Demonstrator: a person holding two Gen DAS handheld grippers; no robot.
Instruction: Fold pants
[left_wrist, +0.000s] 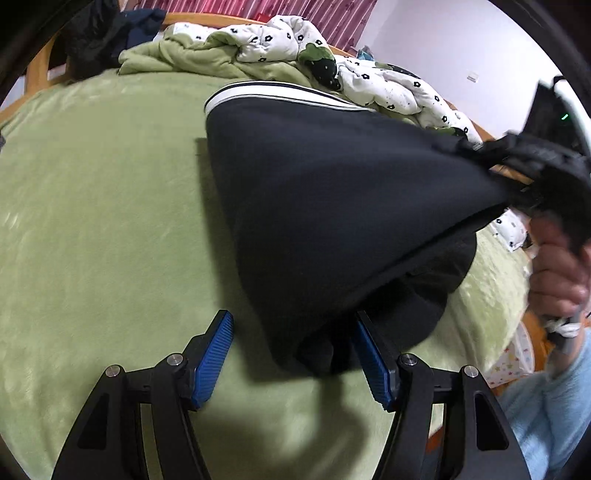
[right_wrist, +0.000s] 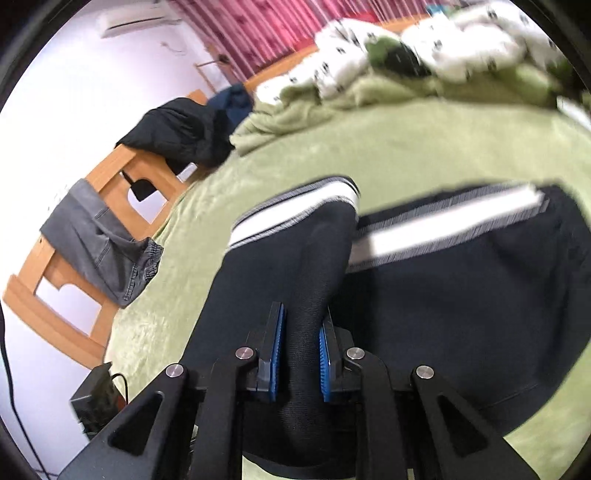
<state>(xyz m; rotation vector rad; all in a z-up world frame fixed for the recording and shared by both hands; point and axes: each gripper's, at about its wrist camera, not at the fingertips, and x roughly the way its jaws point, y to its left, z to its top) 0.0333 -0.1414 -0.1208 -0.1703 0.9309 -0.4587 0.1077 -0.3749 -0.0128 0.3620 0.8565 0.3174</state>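
Note:
Black pants (left_wrist: 332, 206) with a white side stripe lie on a green blanket. In the left wrist view my left gripper (left_wrist: 291, 332) is open, its blue pads either side of the pants' near corner, not closed on it. My right gripper (left_wrist: 532, 173) shows at the right edge, lifting a bunch of the fabric. In the right wrist view the right gripper (right_wrist: 301, 328) is shut on a gathered fold of the pants (right_wrist: 325, 266), raised above the rest of the pants (right_wrist: 461, 295).
The green blanket (left_wrist: 92, 221) covers the bed. A crumpled white patterned quilt (left_wrist: 314, 48) lies at the far side. Dark clothes (right_wrist: 177, 129) and grey pants (right_wrist: 99, 236) hang on the wooden bed frame (right_wrist: 48, 295).

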